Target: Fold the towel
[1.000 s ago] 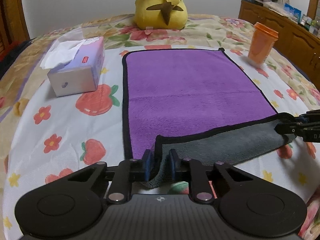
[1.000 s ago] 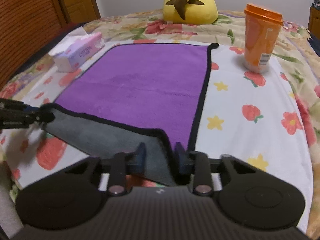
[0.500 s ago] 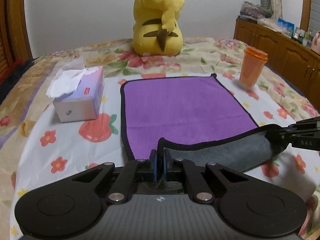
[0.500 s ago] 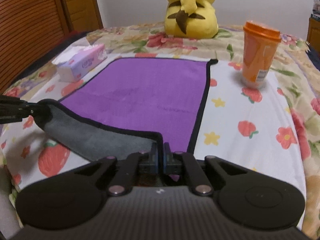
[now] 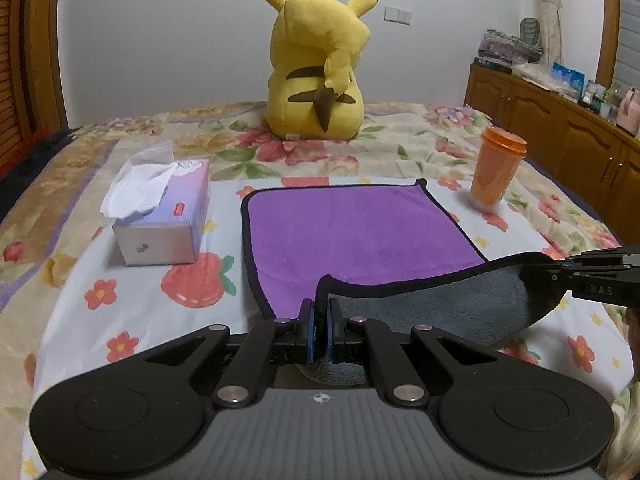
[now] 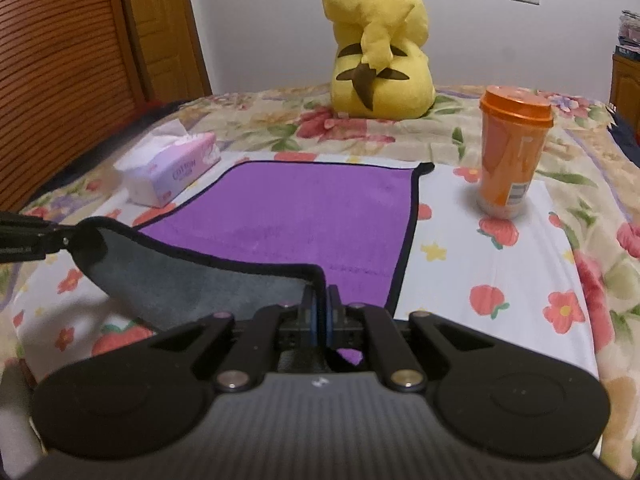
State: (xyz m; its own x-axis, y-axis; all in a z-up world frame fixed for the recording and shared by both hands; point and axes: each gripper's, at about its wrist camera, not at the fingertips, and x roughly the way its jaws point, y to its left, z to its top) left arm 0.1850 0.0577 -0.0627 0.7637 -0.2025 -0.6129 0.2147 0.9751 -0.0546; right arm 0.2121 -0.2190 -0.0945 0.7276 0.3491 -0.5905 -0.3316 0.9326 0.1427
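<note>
Purple on top and grey underneath, the towel (image 5: 360, 228) lay spread on the flowered bedspread (image 5: 132, 304), its far part flat and its near edge lifted clear of the bed so that the grey underside faced me. I had the left gripper (image 5: 319, 322) clamped on the near left corner, the black hem pinched tight between its blue pads. The right gripper (image 6: 320, 312) was likewise closed on the near right corner, and in the left wrist view I saw it at the right edge, holding that corner up. Between the two, the raised hem sagged a little.

To the left of the towel stood a tissue box (image 5: 164, 220), near but apart from it, with a tissue sticking out of the top. To the right, toward the far corner, an orange lidded cup (image 6: 512, 152) stood upright. Beyond the far edge sat a yellow plush toy (image 5: 320, 68) with its back to me. A wooden cabinet (image 5: 560, 140) ran along the right side of the room.
</note>
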